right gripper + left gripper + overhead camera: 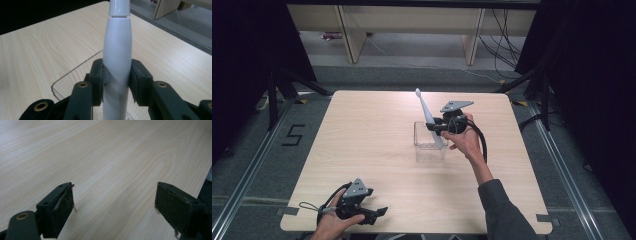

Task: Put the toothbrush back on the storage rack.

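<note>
So a white electric toothbrush [426, 116] is clamped by the right gripper [435, 126], tilted, lower end inside the clear plastic container [430, 145] mid-table. Left gripper [377, 214] is held apart, near the table's [362, 140] front edge.

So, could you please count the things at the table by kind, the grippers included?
Grippers: 2, the left gripper and the right gripper
White electric toothbrush: 1
Clear plastic box: 1
Total: 4
</note>
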Available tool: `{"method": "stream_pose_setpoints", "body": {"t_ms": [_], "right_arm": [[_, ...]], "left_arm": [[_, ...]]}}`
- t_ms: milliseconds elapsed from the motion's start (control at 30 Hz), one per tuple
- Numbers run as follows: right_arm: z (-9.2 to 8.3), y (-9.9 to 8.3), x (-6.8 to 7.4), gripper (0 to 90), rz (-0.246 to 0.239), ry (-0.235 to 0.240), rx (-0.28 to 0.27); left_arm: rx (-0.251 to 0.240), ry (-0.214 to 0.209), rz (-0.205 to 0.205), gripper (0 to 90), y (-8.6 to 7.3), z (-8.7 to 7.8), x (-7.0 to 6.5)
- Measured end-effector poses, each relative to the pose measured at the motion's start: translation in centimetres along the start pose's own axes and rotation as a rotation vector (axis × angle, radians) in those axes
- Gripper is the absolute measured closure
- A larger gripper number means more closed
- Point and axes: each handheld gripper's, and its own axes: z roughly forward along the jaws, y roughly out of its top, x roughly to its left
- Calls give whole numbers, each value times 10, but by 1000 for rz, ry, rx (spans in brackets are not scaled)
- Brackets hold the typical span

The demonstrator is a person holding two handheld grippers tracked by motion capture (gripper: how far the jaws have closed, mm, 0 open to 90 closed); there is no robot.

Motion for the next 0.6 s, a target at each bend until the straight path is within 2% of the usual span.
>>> {"method": "stream_pose_setpoints", "body": {"t_ms": [133,167,233,267,300,333,367,433,467,500,533,567,600], "right_arm": [[5,-2,1,665,-17,0,20],[6,-2,2,665,-5,4,38],[8,-3,4,665,-2,6,49],[8,-3,3,665,-23,-7,47],[9,-3,3,664,-13,7,58],[9,-3,3,664,-13,7,58],[10,-4,5,664,7,-1,82],[12,-4,5,664,-12,6,86],[13,-4,5,664,-24,-3,86],[14,-4,7,664,0,4,115],[15,-3,6,664,-19,10,119],[15,-3,7,664,4,2,121],[16,-3,7,664,-4,11,122]], "left_arm": [[20,4,27,148,1,0,2],[7,-2,15,148,1,2,0],[14,-3,19,149,1,1,-1],[14,-3,18,148,1,1,0],[14,-3,18,148,1,1,0],[12,-1,16,148,1,0,0],[9,1,13,148,1,0,0],[5,-1,10,148,1,0,0],[21,10,35,148,1,-1,2],[11,-2,17,148,1,0,0],[12,-3,15,148,1,0,0],[12,-3,15,148,1,0,0],[10,0,15,148,1,0,0]]}}
